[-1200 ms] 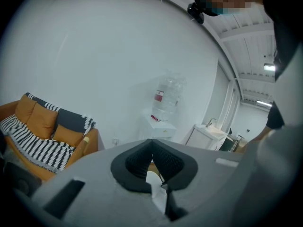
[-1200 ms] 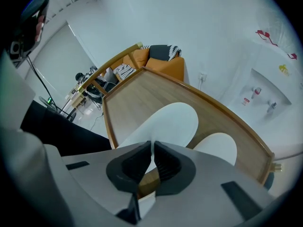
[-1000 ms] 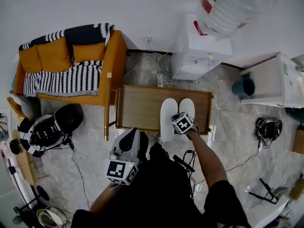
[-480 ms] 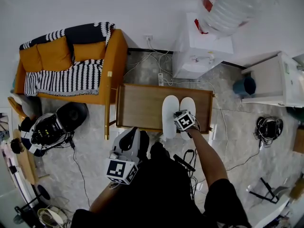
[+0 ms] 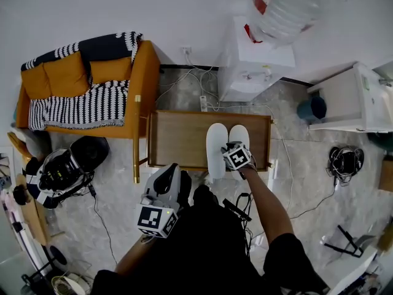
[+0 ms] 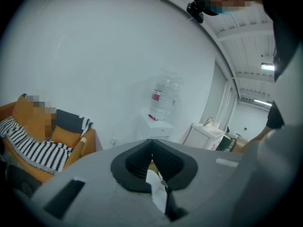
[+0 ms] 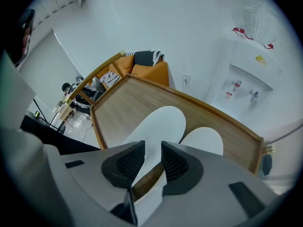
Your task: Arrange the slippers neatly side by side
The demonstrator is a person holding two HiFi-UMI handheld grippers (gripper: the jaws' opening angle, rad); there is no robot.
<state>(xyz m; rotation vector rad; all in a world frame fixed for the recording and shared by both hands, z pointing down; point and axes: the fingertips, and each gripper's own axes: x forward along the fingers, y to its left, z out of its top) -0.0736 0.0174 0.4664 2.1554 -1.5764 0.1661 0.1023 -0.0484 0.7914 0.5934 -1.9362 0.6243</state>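
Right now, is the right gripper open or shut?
Open. The right gripper has just opened, jaws apart; the white slipper shows in the gap, but no pad presses it.

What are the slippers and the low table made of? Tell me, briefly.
The slippers: probably foam or soft rubber, matte white; smooth, seamless, no weave visible.
The low table: wood or wood veneer, satin brown; straight grain lines and a raised rim.

Slippers [image 7: 163, 122] seemingly half behind right tongs [image 7: 152, 156]

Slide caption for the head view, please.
Two white slippers side by side on the wooden table; right gripper above their near ends, jaws just opened, gripping nothing.
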